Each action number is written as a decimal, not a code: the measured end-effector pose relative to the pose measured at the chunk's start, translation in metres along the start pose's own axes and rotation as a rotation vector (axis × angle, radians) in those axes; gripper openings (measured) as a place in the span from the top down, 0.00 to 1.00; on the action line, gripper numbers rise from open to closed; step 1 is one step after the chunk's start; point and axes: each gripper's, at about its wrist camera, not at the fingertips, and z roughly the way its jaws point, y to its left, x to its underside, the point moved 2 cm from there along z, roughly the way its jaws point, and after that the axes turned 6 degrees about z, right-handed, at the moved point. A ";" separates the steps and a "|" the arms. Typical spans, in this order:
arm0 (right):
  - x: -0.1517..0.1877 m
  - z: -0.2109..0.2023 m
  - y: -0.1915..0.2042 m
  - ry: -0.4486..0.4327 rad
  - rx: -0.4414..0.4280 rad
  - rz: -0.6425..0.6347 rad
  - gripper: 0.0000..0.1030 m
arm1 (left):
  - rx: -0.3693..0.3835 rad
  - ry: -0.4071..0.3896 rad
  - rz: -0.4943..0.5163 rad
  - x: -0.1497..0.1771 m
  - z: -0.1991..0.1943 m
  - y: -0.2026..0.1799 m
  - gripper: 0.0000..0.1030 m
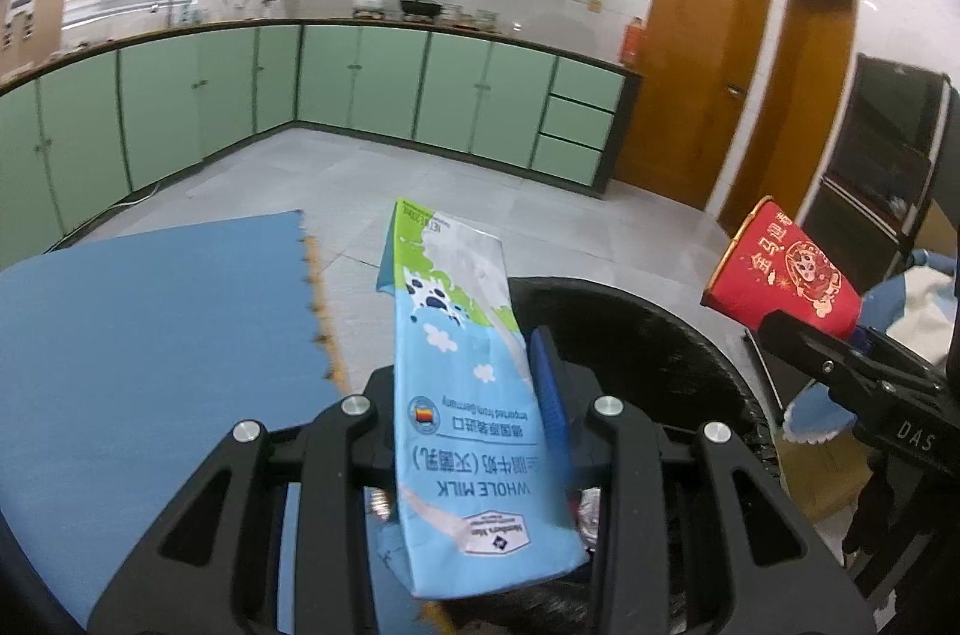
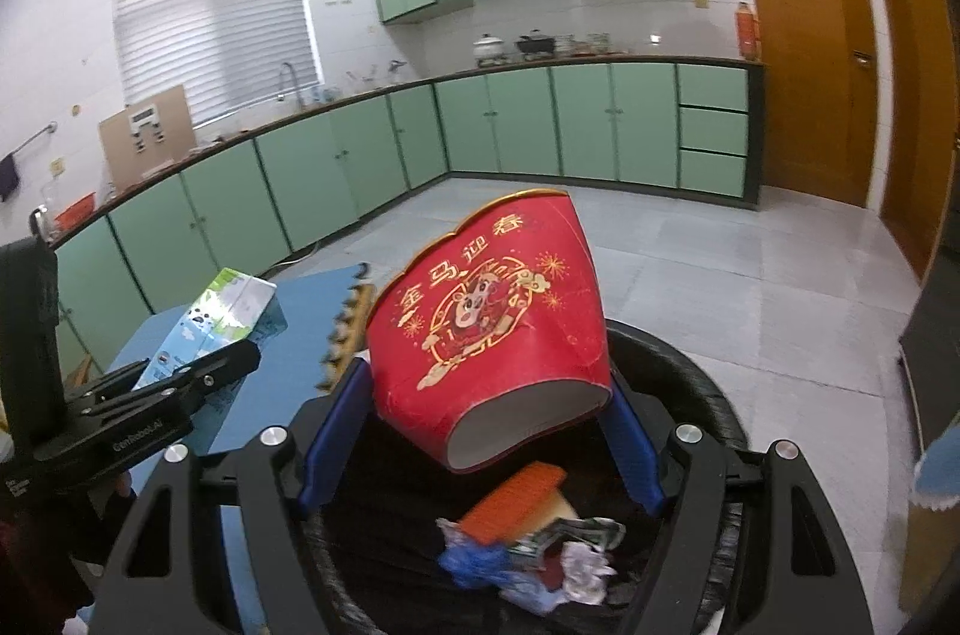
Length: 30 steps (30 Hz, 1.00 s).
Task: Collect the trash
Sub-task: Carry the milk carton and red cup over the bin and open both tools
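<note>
Under the cup (image 2: pixel 498 317), binned wrappers (image 2: pixel 540 551).

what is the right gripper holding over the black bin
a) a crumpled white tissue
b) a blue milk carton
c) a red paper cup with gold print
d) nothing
c, the right gripper has its blue fingers on either side of the red paper cup, tilted above the bin; the milk carton sits in the left gripper.
</note>
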 end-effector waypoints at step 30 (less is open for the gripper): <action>0.046 0.049 -0.074 0.122 0.160 0.032 0.07 | 0.122 0.154 0.051 0.022 0.093 -0.041 0.42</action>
